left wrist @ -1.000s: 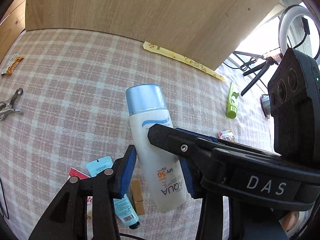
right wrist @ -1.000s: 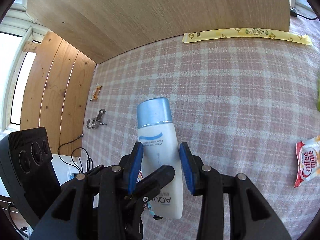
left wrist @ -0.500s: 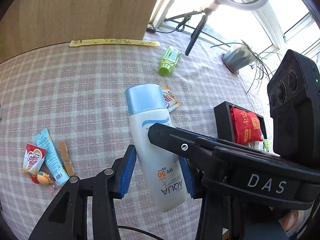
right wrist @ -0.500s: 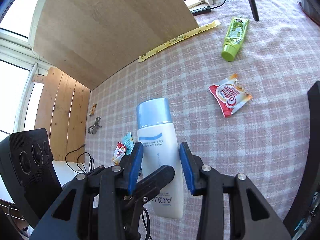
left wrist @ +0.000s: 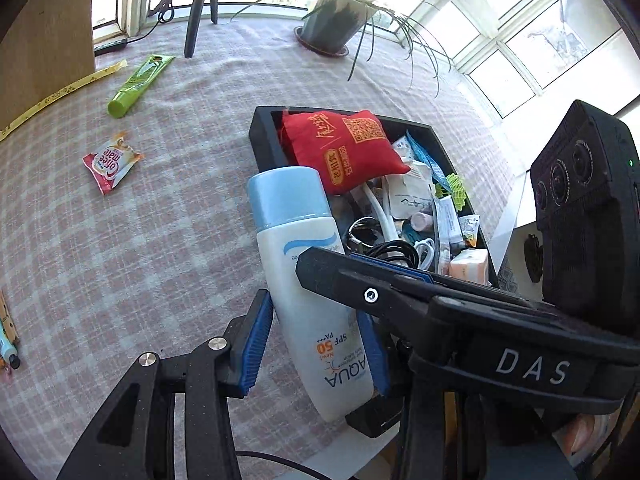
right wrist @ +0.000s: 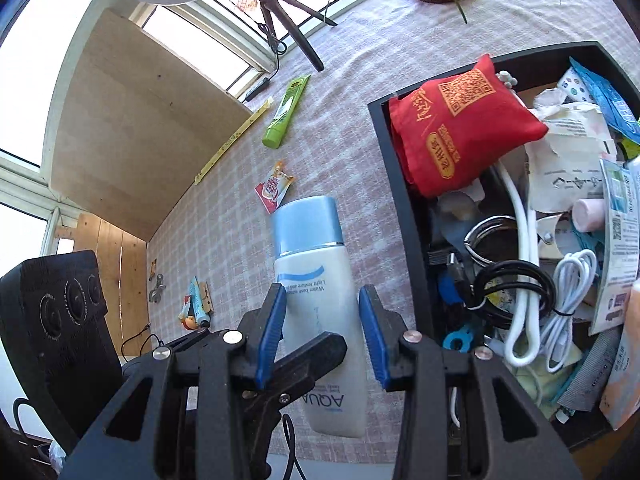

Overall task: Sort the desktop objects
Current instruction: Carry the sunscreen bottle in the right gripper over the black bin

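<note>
A white AQUA sunscreen bottle (left wrist: 304,280) with a pale blue cap is held in the air by both grippers; it also shows in the right wrist view (right wrist: 320,292). My left gripper (left wrist: 316,340) is shut on the bottle's lower body. My right gripper (right wrist: 322,320) is shut on it from the other side. The bottle hangs beside the left wall of a black tray (left wrist: 262,136), (right wrist: 404,200) holding a red pouch (left wrist: 344,148), cables and packets. The cap points away from me.
On the checked cloth lie a Coffee mate sachet (left wrist: 110,162), a green tube (left wrist: 136,86) and a yellow strip (left wrist: 60,94). A plant pot (left wrist: 328,32) and tripod legs (left wrist: 198,12) stand at the far edge. A blue tube and clothespin (right wrist: 198,304) lie far left.
Both grippers have swung right with the bottle. The black tray has come into full view next to the bottle, and the left-hand items have slid to the view's edge.
</note>
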`<state>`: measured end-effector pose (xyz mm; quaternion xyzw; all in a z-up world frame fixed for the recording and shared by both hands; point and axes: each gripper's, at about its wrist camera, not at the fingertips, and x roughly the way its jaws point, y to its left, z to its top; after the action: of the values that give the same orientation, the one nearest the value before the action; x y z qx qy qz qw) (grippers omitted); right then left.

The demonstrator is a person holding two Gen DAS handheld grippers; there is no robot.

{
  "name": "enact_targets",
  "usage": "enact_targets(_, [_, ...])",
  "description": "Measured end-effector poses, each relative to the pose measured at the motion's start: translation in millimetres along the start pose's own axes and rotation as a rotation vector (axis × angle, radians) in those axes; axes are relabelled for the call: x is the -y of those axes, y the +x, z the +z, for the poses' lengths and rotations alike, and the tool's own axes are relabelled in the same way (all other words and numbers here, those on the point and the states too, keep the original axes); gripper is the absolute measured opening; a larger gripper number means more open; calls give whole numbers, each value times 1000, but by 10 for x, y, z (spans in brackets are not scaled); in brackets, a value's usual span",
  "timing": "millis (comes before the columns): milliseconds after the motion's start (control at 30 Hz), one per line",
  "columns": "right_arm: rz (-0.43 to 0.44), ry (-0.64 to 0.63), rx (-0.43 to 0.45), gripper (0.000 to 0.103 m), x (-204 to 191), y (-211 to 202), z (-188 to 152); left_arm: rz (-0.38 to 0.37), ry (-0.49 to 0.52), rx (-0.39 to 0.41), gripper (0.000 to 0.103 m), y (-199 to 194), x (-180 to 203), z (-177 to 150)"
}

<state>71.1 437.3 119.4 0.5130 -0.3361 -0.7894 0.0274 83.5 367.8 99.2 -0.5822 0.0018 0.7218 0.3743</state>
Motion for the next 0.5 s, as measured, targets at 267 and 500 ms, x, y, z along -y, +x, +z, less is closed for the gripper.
enact_targets(267, [-30, 79, 68, 39, 573, -471, -77, -31, 83, -32, 40, 255, 670, -11])
enact_targets(500, [-67, 101, 91, 39, 922, -754, -103, -50, 124, -53, 41, 452, 1060, 20])
